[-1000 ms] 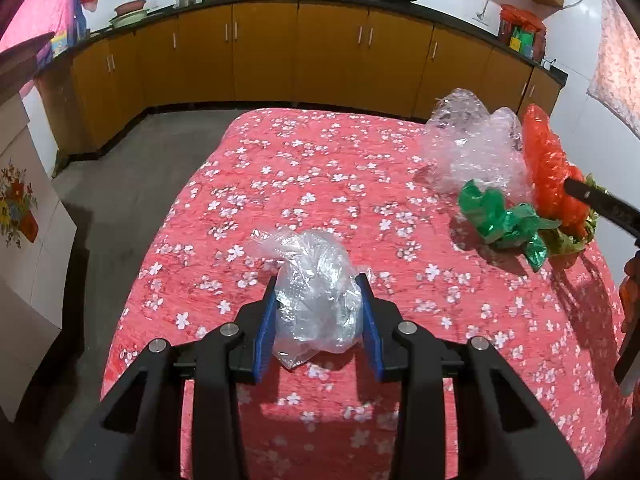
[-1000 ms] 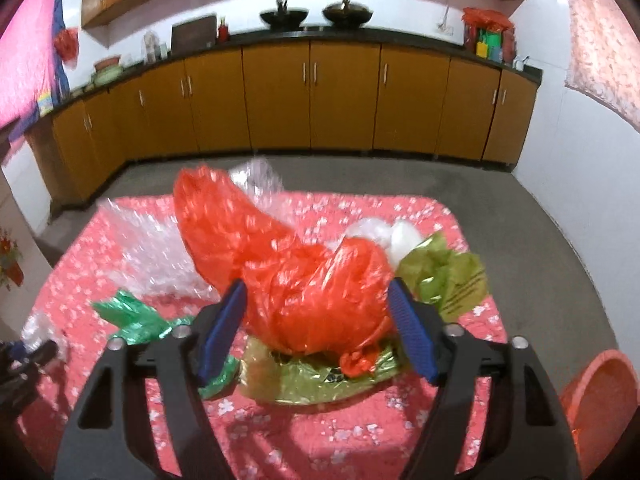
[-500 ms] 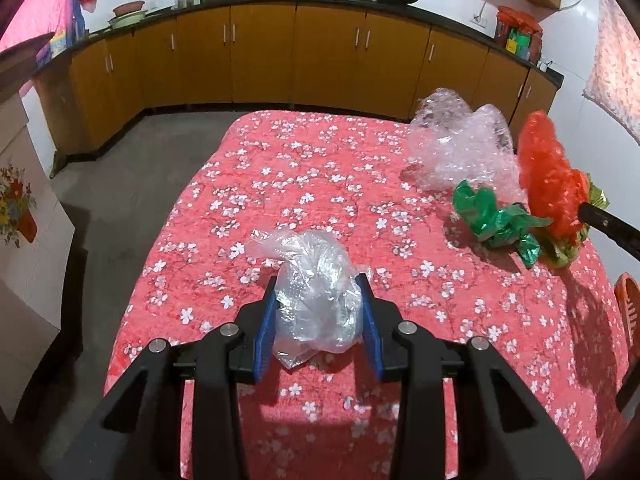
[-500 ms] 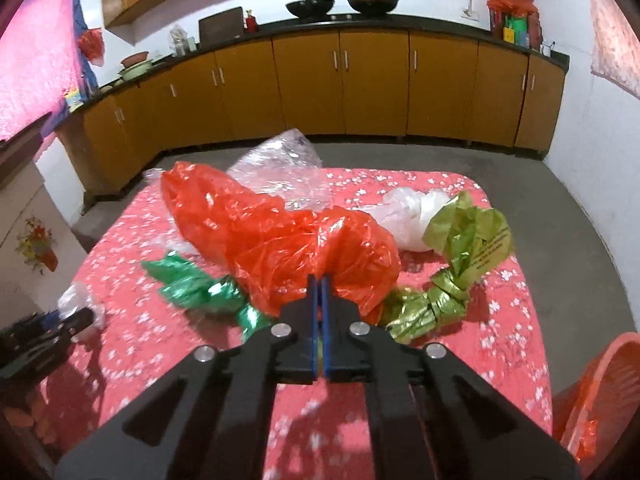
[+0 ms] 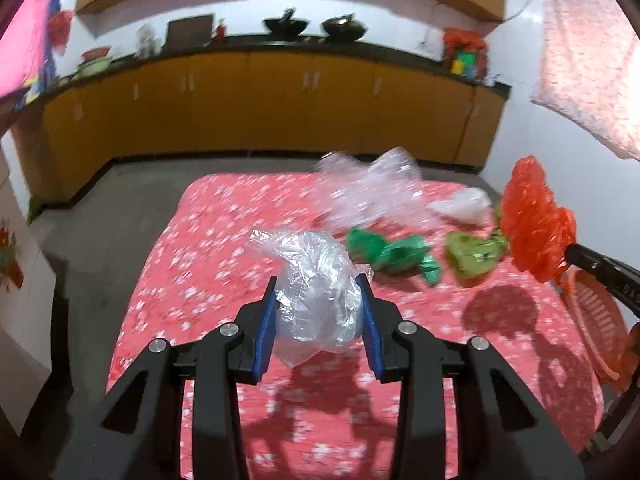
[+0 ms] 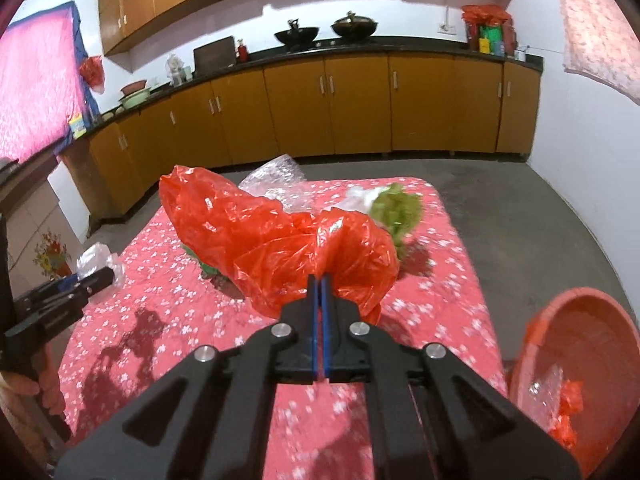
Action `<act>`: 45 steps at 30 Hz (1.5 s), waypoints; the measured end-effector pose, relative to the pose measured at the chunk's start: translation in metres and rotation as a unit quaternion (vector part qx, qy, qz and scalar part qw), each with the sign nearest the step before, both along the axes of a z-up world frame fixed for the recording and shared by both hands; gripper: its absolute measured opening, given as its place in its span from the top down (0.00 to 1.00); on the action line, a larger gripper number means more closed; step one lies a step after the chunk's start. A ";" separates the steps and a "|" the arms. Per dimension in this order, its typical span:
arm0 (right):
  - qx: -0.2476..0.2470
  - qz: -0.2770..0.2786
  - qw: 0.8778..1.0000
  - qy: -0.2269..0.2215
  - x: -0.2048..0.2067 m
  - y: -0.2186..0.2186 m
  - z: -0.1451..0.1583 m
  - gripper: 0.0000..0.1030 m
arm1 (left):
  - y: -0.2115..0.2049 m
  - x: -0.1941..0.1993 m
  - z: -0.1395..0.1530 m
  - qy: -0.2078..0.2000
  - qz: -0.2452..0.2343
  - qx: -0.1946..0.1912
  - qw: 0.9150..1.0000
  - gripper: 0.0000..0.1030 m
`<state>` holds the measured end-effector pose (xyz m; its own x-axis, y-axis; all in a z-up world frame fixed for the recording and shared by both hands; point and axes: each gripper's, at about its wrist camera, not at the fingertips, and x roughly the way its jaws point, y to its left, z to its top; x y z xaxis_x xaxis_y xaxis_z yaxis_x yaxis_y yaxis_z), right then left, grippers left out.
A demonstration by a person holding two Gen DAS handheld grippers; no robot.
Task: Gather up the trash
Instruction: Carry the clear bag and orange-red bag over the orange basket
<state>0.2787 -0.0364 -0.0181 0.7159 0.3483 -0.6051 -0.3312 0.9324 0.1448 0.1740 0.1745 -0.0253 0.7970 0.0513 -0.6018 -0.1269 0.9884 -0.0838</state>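
Your left hand-held gripper (image 5: 318,320) is clamped on a crumpled clear plastic bag (image 5: 316,300), held above the flowered tabletop (image 5: 208,264). Your right hand-held gripper (image 6: 320,280) pinches a wrinkled, glossy red plastic bag (image 6: 280,244), lifted near the orange basket (image 6: 600,344). Green wrappers (image 5: 388,256), blurred, seem to lie on the cloth.

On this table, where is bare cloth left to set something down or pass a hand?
The tablecloth's left half and near edge are bare. The far right is crowded: bubble wrap, green wrapper, olive wrapper, white bag. The basket sits past the right edge.
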 end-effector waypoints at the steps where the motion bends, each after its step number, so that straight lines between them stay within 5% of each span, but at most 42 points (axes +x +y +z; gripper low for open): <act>1: 0.003 -0.005 1.000 -0.002 -0.003 -0.005 0.002 0.97 | -0.007 -0.002 0.004 -0.005 -0.008 0.002 1.000 0.63; 20: 0.004 -0.168 0.985 -0.045 -0.073 -0.145 0.031 0.97 | -0.148 -0.002 0.024 -0.022 -0.147 -0.001 0.989 0.63; 34: -0.011 -0.305 0.952 -0.034 -0.108 -0.251 0.007 0.97 | -0.284 0.002 0.016 -0.016 -0.263 -0.018 0.965 0.63; 45: -0.001 -0.336 0.942 -0.020 -0.106 -0.279 -0.009 0.97 | -0.330 0.008 0.005 -0.003 -0.297 -0.007 0.955 0.63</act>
